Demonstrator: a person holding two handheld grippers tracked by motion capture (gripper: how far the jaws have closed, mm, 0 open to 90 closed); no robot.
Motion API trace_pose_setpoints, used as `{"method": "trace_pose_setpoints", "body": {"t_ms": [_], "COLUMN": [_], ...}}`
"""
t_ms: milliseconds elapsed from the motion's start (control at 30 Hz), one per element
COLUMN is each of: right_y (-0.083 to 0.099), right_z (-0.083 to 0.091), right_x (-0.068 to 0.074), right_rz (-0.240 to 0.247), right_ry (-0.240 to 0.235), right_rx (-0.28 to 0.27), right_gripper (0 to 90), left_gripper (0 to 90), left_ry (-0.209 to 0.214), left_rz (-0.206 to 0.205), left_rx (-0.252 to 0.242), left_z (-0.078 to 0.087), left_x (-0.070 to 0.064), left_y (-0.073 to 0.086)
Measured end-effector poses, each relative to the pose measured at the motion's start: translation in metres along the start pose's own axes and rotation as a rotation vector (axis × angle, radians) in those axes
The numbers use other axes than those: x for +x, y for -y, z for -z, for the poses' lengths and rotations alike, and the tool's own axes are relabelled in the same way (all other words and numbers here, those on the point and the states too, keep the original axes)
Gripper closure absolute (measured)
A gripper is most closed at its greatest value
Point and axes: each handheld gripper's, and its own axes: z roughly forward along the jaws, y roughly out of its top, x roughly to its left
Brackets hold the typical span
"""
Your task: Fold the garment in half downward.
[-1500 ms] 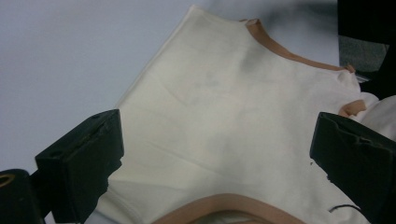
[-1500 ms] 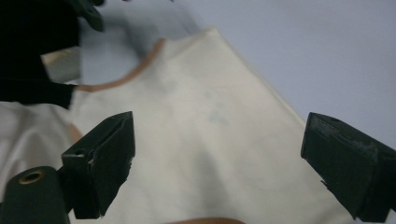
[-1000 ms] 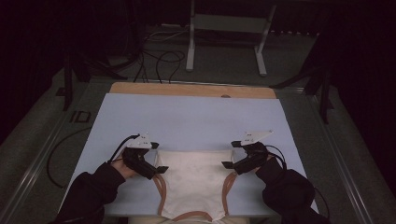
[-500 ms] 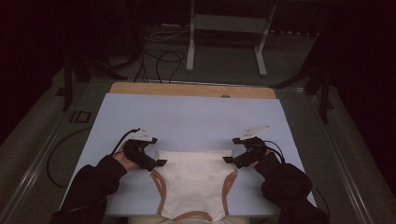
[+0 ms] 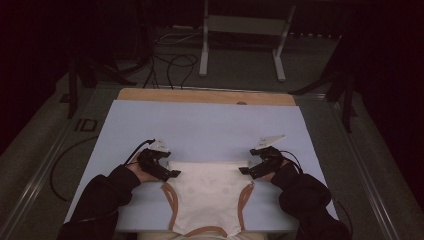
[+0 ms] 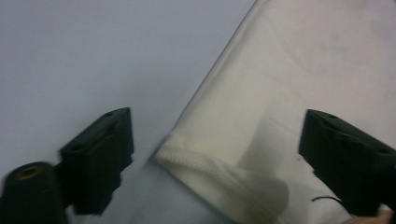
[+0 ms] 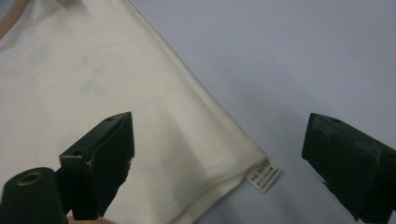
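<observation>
At the near edge of the blue table (image 5: 210, 125), a cream tank top (image 5: 207, 195) lies flat; the left gripper (image 5: 172, 173) and right gripper (image 5: 243, 170), jaws apart, straddle its hem corners. Each should close squarely over its corner, catching both fabric layers

Dark lab, floor cables (image 5: 167, 62), metal stand (image 5: 242, 37)

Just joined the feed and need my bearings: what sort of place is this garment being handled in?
Probably a lab or recording workspace, not a home. A cream garment lies on a pale blue table with both grippers open at its far corners, loose cables trail on the carpeted floor, and a metal stand stands behind amid dark surroundings.
</observation>
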Motion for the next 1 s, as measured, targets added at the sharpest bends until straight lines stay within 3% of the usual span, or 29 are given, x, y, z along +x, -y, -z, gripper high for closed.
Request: {"method": "trace_pose_setpoints", "body": {"t_ms": [233, 267, 367, 567, 600, 733, 767, 1000], "right_y": [0.004, 0.005, 0.005, 0.007, 0.007, 0.007, 0.006, 0.004], "right_z": [-0.008, -0.011, -0.012, -0.016, -0.017, -0.018, -0.018, -0.017], "right_x": [-0.003, -0.003, -0.004, -0.004, -0.003, -0.003, -0.003, -0.002], "right_rz": [-0.01, 0.006, -0.001, 0.012, 0.019, 0.014, 0.013, 0.017], "right_ry": [0.013, 0.023, 0.02, 0.024, 0.031, 0.028, 0.035, 0.004], "right_rx": [0.032, 0.045, 0.056, 0.087, 0.097, 0.091, 0.095, 0.114], "right_gripper": [16.0, 17.7, 21.0, 30.5, 37.7, 39.1, 48.7, 75.9], "left_gripper": [32.9, 34.4, 40.5, 51.6, 53.4, 57.5, 60.1, 72.5], "left_ry": [-0.006, -0.017, -0.022, -0.029, -0.035, -0.039, -0.045, -0.023], "left_rz": [0.004, 0.007, 0.019, 0.021, 0.028, 0.037, 0.044, 0.062], "left_rx": [0.016, 0.032, 0.022, 0.024, 0.026, 0.029, 0.034, 0.043], "left_z": [-0.002, -0.003, -0.002, -0.002, -0.001, -0.001, 0.0, 0.001], "left_x": [0.002, 0.003, 0.005, 0.004, 0.004, 0.004, 0.004, 0.002], "left_y": [0.004, 0.005, 0.007, 0.007, 0.007, 0.007, 0.007, 0.007]}}
